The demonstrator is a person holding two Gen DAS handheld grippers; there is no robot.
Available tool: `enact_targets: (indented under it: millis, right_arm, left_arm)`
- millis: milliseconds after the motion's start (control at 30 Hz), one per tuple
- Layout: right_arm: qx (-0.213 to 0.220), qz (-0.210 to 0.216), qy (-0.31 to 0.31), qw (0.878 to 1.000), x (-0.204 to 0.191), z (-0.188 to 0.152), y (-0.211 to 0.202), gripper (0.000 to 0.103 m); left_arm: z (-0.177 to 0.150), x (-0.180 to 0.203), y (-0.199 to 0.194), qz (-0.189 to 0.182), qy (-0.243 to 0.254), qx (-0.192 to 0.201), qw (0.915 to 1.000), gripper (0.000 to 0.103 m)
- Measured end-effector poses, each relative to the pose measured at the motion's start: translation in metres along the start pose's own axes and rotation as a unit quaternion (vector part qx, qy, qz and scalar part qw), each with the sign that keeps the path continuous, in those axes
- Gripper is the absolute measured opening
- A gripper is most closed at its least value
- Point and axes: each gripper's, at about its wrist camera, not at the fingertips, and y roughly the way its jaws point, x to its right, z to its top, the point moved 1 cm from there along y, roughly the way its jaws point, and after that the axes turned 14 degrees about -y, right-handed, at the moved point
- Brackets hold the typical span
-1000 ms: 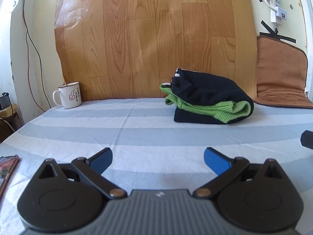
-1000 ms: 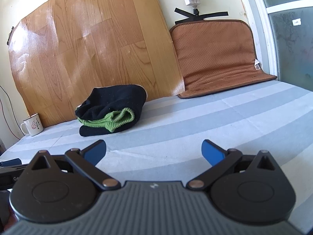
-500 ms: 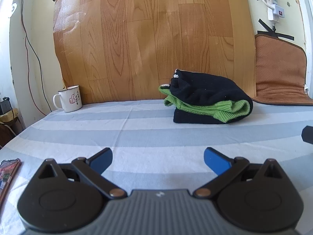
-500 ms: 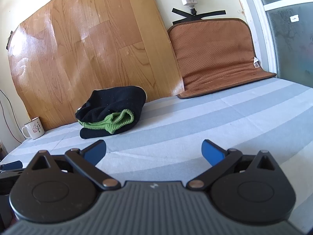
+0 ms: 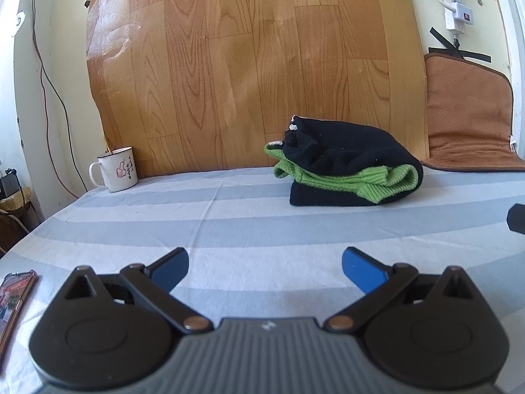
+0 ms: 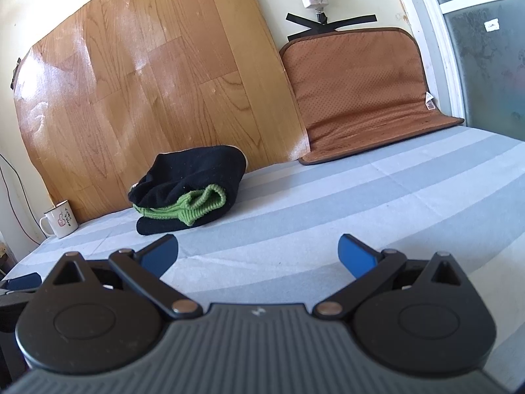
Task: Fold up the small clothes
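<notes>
Both hand-held grippers, left (image 5: 265,266) and right (image 6: 258,253), gape empty; bulky folded garment (image 5: 352,165) may spring open, unpinned.

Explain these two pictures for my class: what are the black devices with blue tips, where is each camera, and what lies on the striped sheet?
Each picture is taken from a camera on a hand-held tool that a person carries, looking forward along its two blue-tipped jaws. One shows the left gripper, the other the right gripper. Both are open and hold nothing. On the striped sheet lies a folded black and green garment, apart from both tools. A white mug stands at the far left, a brown cushion leans on the wall, and a phone lies nearby.
</notes>
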Motion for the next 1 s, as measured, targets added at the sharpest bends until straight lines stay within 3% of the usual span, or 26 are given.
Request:
enact_targets:
  millis: [1000]
  right_arm:
    - [-0.001,0.004,0.002,1.0,0.0002,-0.0006,0.0004,0.103]
  left_arm:
    - [-0.0008,0.0012,0.0011,-0.001,0.012,-0.003,0.9999,0.103]
